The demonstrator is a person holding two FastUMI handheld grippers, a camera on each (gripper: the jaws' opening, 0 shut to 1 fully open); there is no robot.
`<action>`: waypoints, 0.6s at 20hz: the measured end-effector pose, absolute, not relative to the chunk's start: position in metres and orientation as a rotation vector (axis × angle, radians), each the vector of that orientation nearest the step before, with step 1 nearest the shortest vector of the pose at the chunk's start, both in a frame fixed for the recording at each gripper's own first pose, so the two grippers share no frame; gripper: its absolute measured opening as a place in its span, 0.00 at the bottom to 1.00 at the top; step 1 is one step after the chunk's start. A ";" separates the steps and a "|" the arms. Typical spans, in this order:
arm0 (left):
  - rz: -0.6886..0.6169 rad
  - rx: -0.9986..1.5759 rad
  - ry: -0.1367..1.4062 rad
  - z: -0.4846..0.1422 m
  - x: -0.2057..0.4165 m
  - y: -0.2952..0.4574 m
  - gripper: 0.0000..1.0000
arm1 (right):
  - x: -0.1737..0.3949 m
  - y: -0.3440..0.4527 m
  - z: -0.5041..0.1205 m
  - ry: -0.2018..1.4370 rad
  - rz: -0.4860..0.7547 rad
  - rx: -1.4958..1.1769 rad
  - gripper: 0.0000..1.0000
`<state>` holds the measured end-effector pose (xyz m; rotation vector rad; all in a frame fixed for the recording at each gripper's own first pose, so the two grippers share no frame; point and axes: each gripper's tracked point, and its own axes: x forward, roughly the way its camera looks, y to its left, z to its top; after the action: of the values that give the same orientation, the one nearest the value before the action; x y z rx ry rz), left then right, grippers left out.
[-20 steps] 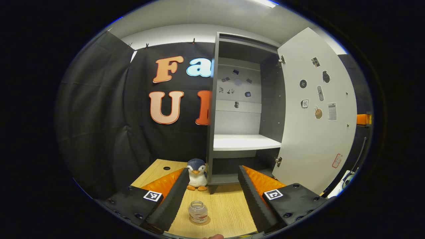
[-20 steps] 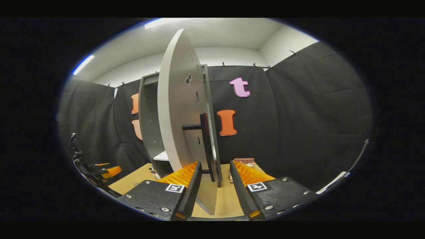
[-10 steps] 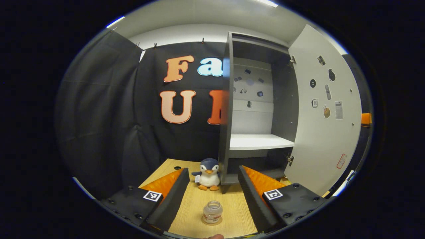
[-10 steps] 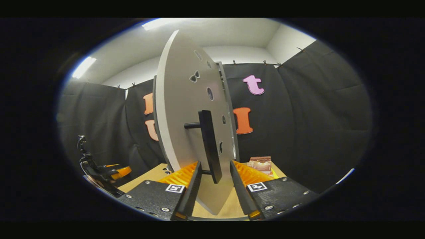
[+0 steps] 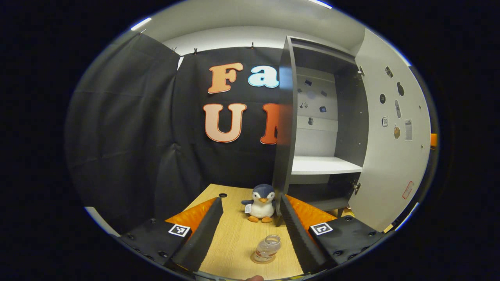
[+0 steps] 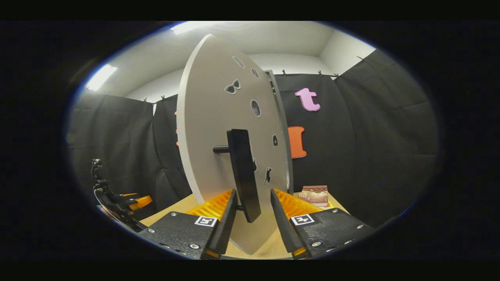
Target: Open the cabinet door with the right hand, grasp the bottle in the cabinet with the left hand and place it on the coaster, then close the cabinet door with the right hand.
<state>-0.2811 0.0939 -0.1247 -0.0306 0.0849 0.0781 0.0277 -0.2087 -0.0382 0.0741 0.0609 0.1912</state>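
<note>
Left gripper view: left gripper [image 5: 250,230] fingers spread wide, nothing between them; bottle [image 5: 267,248] stands on the coaster [image 5: 258,259], in front of the open cabinet [image 5: 287,128]; its label unreadable; right gripper [image 6: 252,218] fingers apart, flanking the door handle [image 6: 242,175] without clamping.

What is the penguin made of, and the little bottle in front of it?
The penguin looks like soft plush fabric: fuzzy, rounded, with a sewn-on tag. The bottle looks like clear plastic or glass; the table's wood grain shows through it, but which of the two is unclear.
</note>
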 end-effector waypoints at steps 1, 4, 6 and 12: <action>0.082 -0.033 0.087 -0.125 -0.281 0.096 0.96 | 0.029 -0.206 -0.039 0.060 0.198 0.075 0.54; 0.087 -0.037 0.097 -0.129 -0.276 0.101 0.96 | 0.031 -0.199 -0.040 0.062 0.209 0.092 0.54; 0.085 -0.044 0.097 -0.129 -0.273 0.101 0.96 | 0.031 -0.198 -0.040 0.058 0.210 0.087 0.54; 0.074 -0.038 0.099 -0.132 -0.265 0.101 0.96 | 0.033 -0.175 -0.043 0.053 0.244 0.044 0.54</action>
<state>-0.2650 0.1008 -0.1320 -0.0380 0.0987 0.0736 0.0326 -0.1749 -0.0426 0.0436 0.0530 0.2441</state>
